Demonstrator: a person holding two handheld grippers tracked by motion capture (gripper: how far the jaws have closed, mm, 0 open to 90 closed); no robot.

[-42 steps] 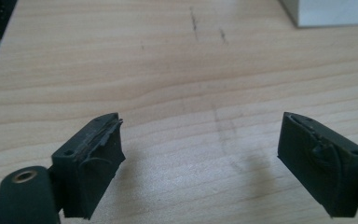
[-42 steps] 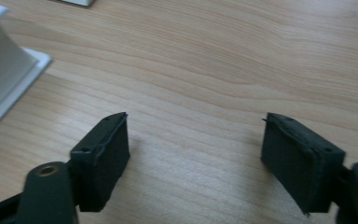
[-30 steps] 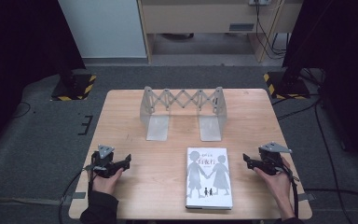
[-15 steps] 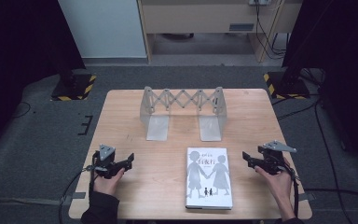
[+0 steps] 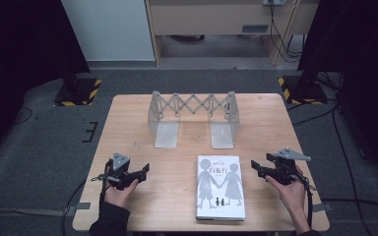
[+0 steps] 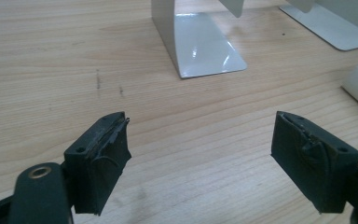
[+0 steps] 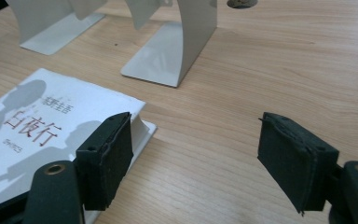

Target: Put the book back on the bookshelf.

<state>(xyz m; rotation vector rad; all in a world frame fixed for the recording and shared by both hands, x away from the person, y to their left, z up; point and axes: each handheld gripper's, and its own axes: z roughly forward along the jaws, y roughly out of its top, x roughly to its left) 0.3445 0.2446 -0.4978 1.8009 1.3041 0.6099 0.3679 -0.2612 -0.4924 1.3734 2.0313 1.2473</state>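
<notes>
Book (image 5: pixel 220 187) lies flat on the surface (image 5: pixel 187 147) between your two hand-held grippers, left (image 5: pixel 144 170) and right (image 5: pixel 256 166), both with jaws apart and empty, so a shallow bite at its thin edge may just skid it toward the folding rack (image 5: pixel 192 105).

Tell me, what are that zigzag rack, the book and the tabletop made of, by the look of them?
The rack looks like painted or coated sheet metal: thin bent plates, with glossy feet that catch reflections. The book seems to be paper with a smooth white printed cover, grey figures on it. The table shows pale wood grain with a matte finish; whether solid wood or laminate cannot be told.
</notes>
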